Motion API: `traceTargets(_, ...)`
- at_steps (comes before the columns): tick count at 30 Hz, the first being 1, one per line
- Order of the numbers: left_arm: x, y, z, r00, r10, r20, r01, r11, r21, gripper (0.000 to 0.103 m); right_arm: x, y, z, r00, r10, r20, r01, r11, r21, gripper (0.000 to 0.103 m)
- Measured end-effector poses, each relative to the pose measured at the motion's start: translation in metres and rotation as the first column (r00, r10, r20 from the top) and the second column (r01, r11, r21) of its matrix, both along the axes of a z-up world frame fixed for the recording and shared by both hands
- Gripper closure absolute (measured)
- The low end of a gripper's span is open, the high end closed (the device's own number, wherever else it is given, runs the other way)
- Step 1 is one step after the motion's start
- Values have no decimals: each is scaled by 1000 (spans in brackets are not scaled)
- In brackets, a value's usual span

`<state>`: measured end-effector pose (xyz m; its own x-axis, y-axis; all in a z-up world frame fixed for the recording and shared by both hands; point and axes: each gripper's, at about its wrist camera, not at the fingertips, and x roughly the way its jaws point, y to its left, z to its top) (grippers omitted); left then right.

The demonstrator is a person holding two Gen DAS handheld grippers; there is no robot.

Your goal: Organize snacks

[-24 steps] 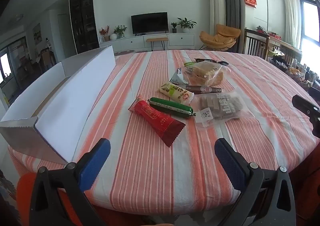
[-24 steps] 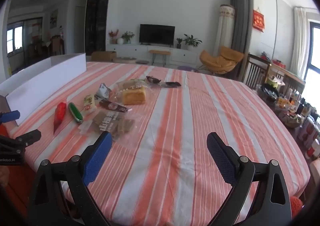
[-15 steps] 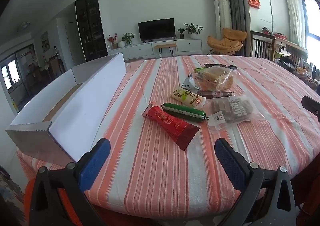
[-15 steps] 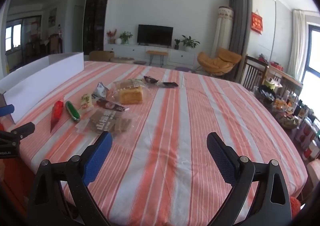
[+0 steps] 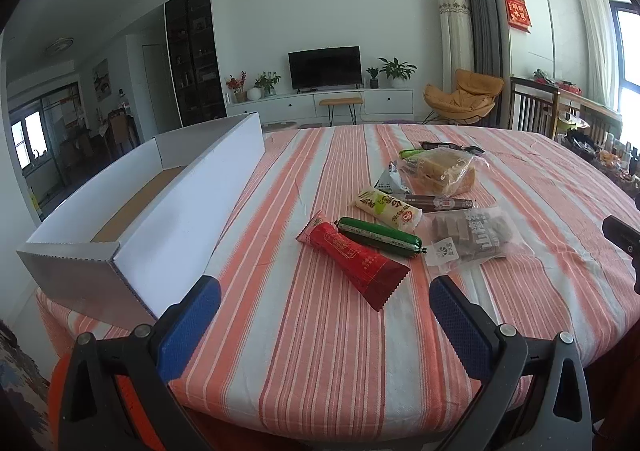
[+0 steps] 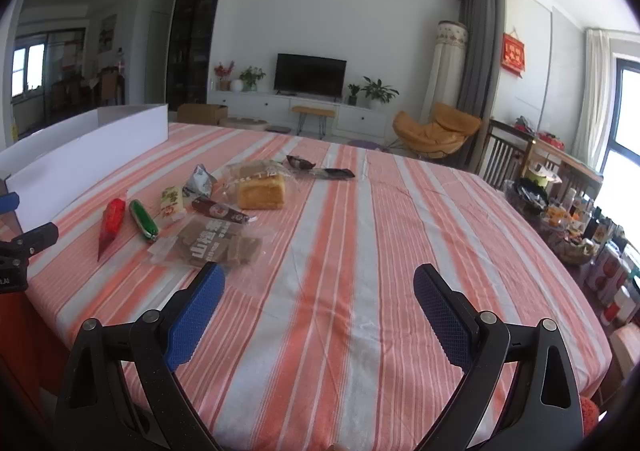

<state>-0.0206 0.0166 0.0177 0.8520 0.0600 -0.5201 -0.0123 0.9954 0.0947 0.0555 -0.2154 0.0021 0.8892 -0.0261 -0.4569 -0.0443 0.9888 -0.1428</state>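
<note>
Cardboard box [image 5: 132, 235] sits just beyond the left gripper's [image 5: 326, 309] left finger, the red packet [image 5: 352, 261] ahead between its wide, empty fingers. The right gripper [image 6: 316, 301], equally wide and empty, has the biscuit bag [image 6: 208, 247] off its left fingertip; slick film may slip.

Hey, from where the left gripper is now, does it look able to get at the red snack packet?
Probably yes. The left gripper is open and empty, and the red snack packet lies just ahead with bare tablecloth between. The green sausage lies close beside it.
</note>
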Motion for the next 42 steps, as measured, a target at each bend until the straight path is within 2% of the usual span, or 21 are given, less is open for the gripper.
traceTargets(7,0,8,0,1000,8,-1,-8,999,-33,0,-6,-2,3,999,-23,25,23,1000,15,6)
traceTargets(13,3,0,-9,1000,-16,-13,16,1000,-9,0,-3,-5,-5,999,-38,-11,38,999,31,6)
traceTargets(42,8,2,-15,1000,-13,-23,13,1000,-11,0,-1,-6,-8,999,-34,-27,35,998,45,6)
